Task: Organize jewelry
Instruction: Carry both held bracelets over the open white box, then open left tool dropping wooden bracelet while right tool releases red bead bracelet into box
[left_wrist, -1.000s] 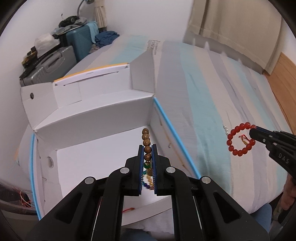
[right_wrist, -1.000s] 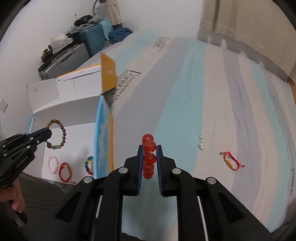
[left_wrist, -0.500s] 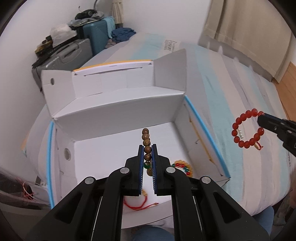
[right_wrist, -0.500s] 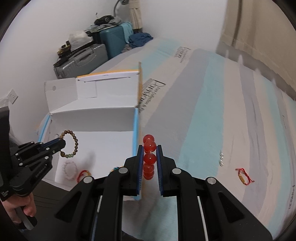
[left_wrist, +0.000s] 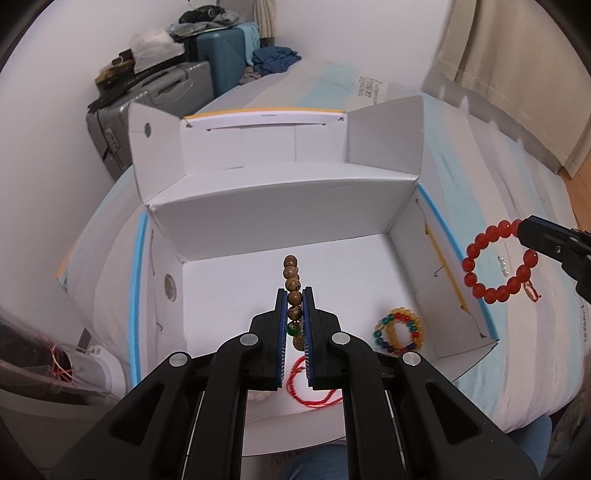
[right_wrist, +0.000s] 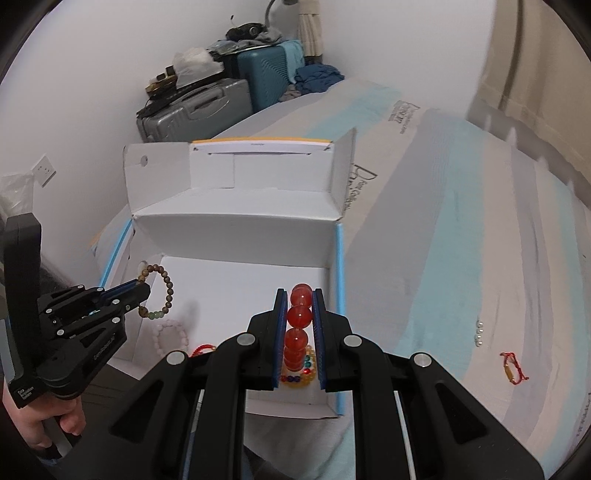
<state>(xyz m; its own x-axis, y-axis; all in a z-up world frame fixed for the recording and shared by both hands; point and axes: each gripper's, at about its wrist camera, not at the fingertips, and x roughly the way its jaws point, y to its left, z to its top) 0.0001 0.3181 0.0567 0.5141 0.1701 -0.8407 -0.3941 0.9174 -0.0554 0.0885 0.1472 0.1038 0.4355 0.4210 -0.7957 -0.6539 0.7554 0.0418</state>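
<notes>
Mid-carry: left claw (left_wrist: 294, 295) is clamped on the brown wooden bead bracelet (left_wrist: 291, 275), right claw (right_wrist: 299, 295) pinches the red glass bead bracelet (right_wrist: 300, 314). Open white cardboard box (left_wrist: 288, 206) sits right below both. Next I'd guess lower and release, clear of the multicoloured bead bracelet (left_wrist: 398, 331).

red cord bracelet (left_wrist: 308, 389): lower centre, partly hidden behind gripper fingers | pearl beads (right_wrist: 479, 333): right, too small to tell | curtain (left_wrist: 517, 62): upper right, blurred

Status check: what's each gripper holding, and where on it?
Left gripper pinches the brown wooden-bead bracelet by one side of its loop. Right gripper pinches the red bead bracelet likewise, rest hanging free.
</notes>
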